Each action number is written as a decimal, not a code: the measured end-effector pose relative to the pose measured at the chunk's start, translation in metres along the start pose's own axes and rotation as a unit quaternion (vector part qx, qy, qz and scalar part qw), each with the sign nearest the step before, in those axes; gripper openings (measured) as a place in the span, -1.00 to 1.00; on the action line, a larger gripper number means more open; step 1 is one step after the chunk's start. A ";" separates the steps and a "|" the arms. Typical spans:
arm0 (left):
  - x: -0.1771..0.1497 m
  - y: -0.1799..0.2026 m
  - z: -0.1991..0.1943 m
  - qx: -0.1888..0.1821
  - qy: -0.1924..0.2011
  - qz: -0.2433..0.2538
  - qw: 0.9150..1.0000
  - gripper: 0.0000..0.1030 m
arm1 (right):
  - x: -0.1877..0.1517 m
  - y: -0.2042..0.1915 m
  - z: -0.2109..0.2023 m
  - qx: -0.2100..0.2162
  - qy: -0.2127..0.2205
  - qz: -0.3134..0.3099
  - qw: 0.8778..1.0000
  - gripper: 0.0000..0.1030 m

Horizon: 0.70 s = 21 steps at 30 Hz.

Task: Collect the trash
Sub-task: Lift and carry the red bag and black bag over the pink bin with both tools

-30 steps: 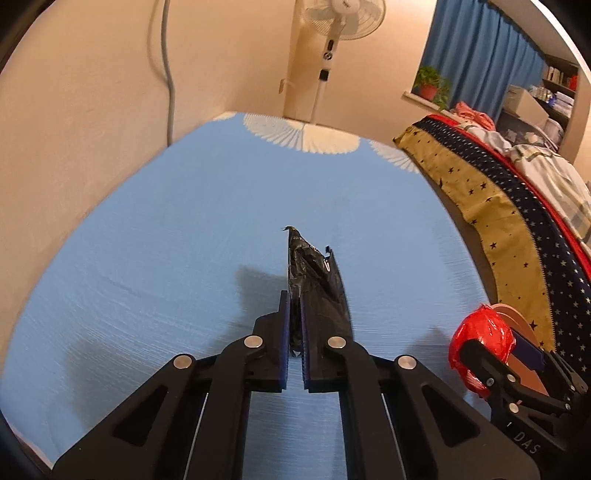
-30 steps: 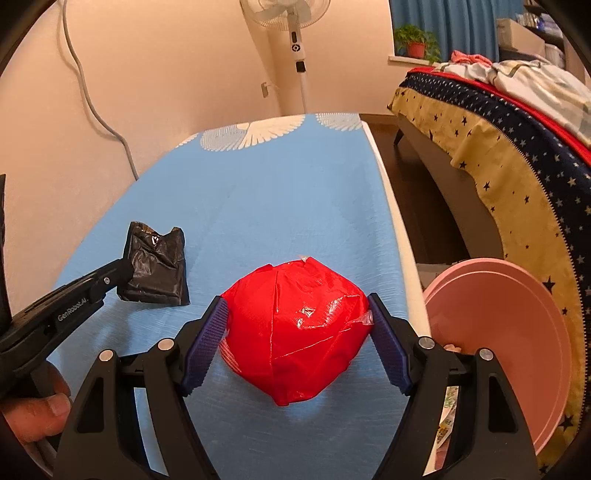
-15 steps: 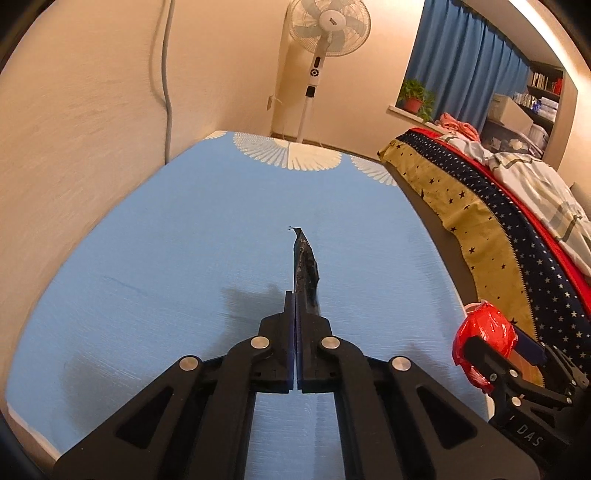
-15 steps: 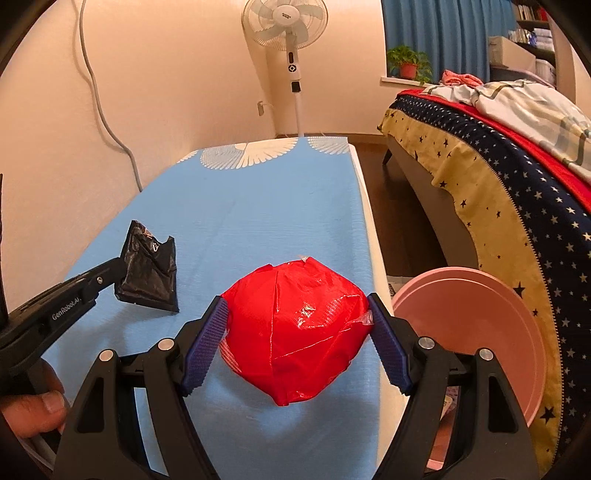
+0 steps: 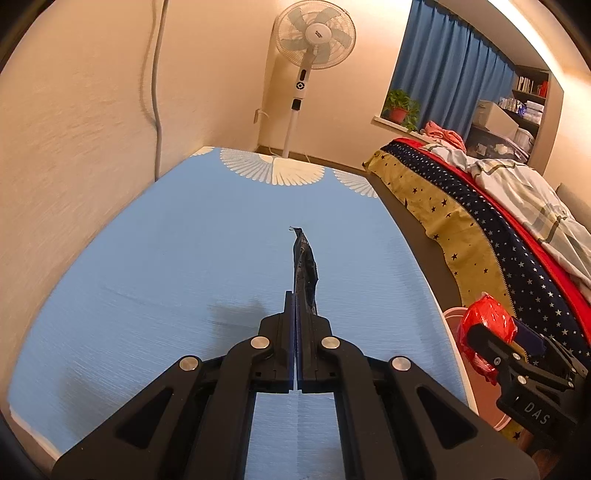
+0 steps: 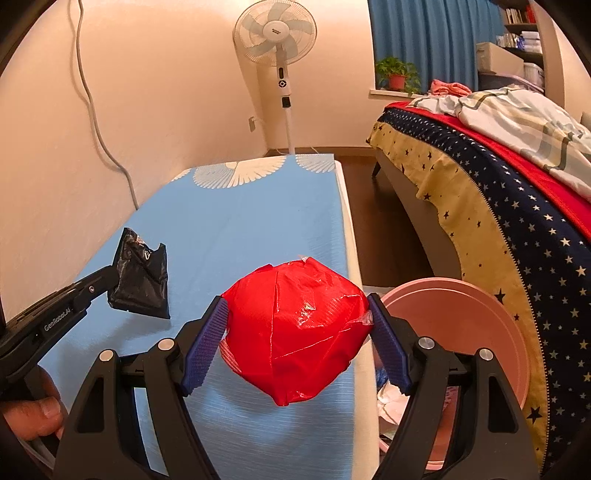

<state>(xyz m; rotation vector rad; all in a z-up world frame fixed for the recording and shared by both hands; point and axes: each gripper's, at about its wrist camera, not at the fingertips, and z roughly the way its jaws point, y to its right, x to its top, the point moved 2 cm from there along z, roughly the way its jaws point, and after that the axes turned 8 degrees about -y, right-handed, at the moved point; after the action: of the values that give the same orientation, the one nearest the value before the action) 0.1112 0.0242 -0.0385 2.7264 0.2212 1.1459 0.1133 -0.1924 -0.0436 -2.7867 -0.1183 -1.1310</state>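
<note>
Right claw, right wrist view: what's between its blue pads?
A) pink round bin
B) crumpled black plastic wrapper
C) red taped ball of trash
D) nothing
C: the right claw has its blue pads pressed on both sides of the red taped ball of trash; the crumpled black plastic wrapper is in the left claw.

Lighting: warm, amber indoor light, fairly bright; we see its brightest glow along the ceiling at upper right. Shadows: one soft dark patch on the blue tabletop. Glare: small highlights on the red ball. Distortion: strong fisheye bending, black vignette corners. Blur: left wall smeared.
</note>
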 end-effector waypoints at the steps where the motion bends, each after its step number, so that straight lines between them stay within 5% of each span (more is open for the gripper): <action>1: 0.000 0.001 0.000 -0.001 0.001 0.001 1.000 -1.00 | 0.000 0.001 -0.001 -0.002 0.001 0.001 1.000 0.45; 21: -0.002 0.040 -0.005 -0.026 0.009 0.043 0.999 -1.00 | 0.005 0.036 -0.024 -0.044 0.029 0.028 0.998 0.45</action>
<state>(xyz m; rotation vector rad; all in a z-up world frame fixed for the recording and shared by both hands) 0.1090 -0.0146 -0.0280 2.7060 0.0756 1.1811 0.1048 -0.2312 -0.0258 -2.8104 0.0164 -1.2299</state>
